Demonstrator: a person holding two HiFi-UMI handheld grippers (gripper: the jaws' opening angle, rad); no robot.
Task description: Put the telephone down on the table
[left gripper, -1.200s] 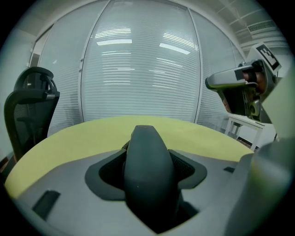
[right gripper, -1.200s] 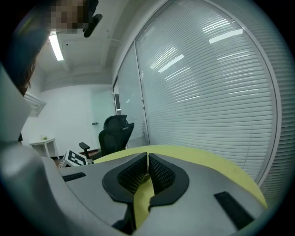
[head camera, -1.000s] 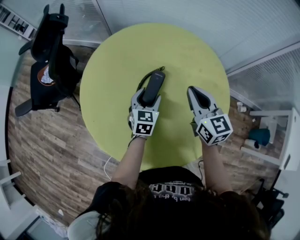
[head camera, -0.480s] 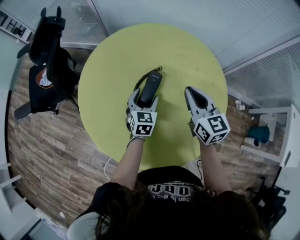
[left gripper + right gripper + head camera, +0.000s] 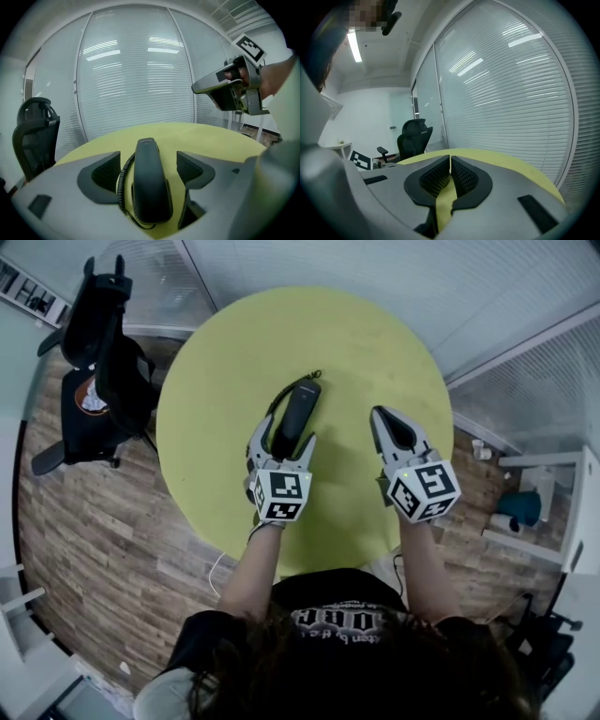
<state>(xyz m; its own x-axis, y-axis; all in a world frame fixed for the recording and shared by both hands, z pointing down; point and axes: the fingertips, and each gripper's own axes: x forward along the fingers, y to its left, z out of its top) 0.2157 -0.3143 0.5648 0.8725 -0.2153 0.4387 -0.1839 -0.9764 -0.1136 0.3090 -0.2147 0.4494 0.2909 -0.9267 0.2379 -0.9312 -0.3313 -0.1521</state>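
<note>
Drawn back since earlier: left gripper (image 5: 282, 432), jaws opening off black corded plastic telephone handset (image 5: 296, 413) to leave it | flat near centre of round yellow-green table (image 5: 375, 343) | right gripper (image 5: 386, 420) jaws together, empty

Telephone (image 5: 298, 413) flat on table (image 5: 375, 343); opening jaws of left gripper (image 5: 283, 430) astride it

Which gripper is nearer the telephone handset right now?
Left. The left gripper straddles the telephone handset lying on the table, jaws opening, pads clear of it. The right gripper, shut and empty, is off to the handset's right.
</note>
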